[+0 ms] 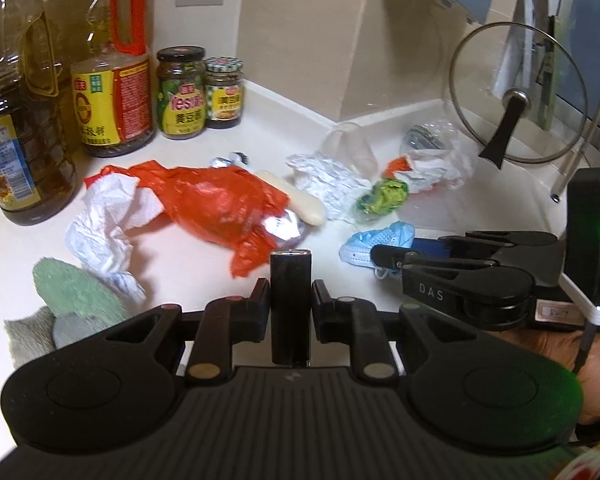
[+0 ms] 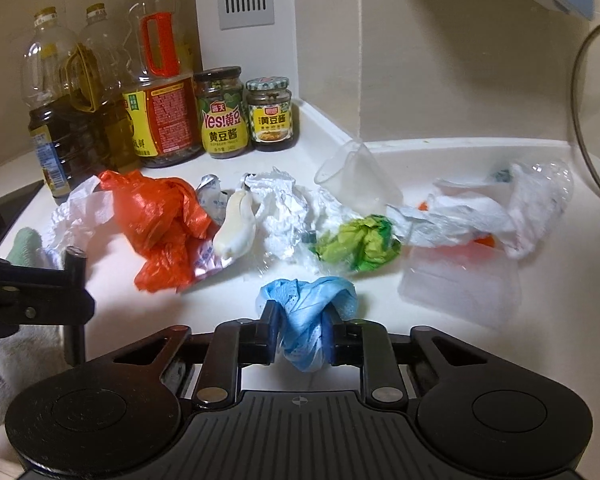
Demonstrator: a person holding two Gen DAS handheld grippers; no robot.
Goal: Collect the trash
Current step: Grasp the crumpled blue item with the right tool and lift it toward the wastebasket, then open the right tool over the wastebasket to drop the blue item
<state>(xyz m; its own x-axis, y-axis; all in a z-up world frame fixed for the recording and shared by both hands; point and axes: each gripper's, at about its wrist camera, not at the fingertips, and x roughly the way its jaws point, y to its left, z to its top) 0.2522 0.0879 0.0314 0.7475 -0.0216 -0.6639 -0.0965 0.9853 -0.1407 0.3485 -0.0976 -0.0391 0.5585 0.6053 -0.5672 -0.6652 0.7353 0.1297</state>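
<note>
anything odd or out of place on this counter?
Yes. Loose trash litters the white countertop: a crumpled orange plastic bag, wadded white paper, a green wrapper and a clear plastic cup tipped on its side. The right gripper is shut on a crumpled blue face mask.

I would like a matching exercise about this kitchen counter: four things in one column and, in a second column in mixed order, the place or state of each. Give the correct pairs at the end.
Things
1. blue face mask
2. black stick-shaped object
3. glass pot lid
4. orange plastic bag

Places or states
A. stands on edge at the counter's far right
B. pinched in the right hand-held gripper
C. lies crumpled on the counter, beside white paper
D. held upright in the left hand-held gripper

Pairs: 1-B, 2-D, 3-A, 4-C
</note>
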